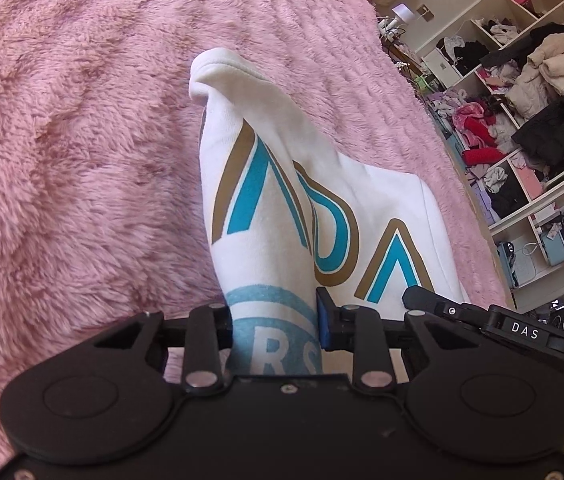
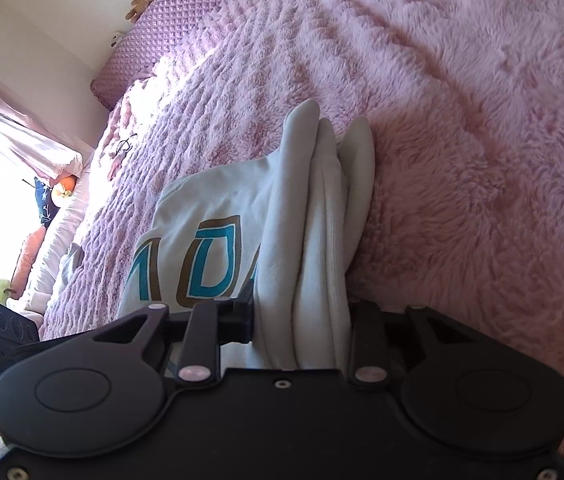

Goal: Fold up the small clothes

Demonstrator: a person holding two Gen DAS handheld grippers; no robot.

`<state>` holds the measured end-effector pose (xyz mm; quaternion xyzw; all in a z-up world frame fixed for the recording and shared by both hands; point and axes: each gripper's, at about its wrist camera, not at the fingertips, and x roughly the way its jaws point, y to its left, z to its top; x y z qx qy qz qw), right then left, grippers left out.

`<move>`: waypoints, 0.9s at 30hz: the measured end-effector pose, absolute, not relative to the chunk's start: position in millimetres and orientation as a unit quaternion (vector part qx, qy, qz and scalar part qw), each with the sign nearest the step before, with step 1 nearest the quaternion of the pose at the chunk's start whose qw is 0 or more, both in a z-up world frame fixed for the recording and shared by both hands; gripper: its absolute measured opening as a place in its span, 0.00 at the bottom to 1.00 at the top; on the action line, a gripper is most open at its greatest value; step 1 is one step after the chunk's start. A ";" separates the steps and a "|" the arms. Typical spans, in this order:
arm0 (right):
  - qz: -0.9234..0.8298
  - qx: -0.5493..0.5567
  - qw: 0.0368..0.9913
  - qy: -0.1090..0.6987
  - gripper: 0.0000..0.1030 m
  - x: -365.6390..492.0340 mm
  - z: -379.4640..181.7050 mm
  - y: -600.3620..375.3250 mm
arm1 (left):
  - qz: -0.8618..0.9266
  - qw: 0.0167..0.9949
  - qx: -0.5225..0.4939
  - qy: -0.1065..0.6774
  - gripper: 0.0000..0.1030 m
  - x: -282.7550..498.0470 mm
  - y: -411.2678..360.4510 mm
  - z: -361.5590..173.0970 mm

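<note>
A small white garment (image 1: 277,184) with teal and gold letters hangs over the pink fluffy blanket (image 1: 81,140). My left gripper (image 1: 275,324) is shut on one bunched edge of it, with printed cloth between the pads. My right gripper (image 2: 302,320) is shut on the other edge, where several white folds (image 2: 322,216) stand up between the jaws. The printed part of the garment (image 2: 201,256) spreads to the left in the right wrist view. The other gripper (image 1: 522,332) shows at the right edge of the left wrist view.
The pink blanket (image 2: 462,120) covers the whole bed. Open white shelves (image 1: 530,120) stuffed with clothes stand past the bed's right edge. A quilted purple headboard (image 2: 153,28), a bright window with curtains (image 2: 9,132) and soft toys (image 2: 61,192) lie at the far left.
</note>
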<state>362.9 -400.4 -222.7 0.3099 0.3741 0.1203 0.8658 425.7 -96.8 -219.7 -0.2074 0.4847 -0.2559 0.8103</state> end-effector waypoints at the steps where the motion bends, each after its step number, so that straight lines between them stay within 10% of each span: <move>1: 0.119 0.309 0.867 0.373 0.28 362.1 -220.5 -399.8 | -0.258 0.810 -0.208 0.484 0.25 425.7 -96.5 -217.9; 20: 0.291 0.302 0.851 0.315 0.26 424.1 -130.6 -196.3 | -0.185 0.884 -0.191 0.385 0.24 424.4 136.2 -93.0; 27: 0.249 0.320 0.814 0.417 0.26 488.9 -231.2 -131.6 | -0.111 0.836 -0.275 0.462 0.24 455.3 221.0 -203.1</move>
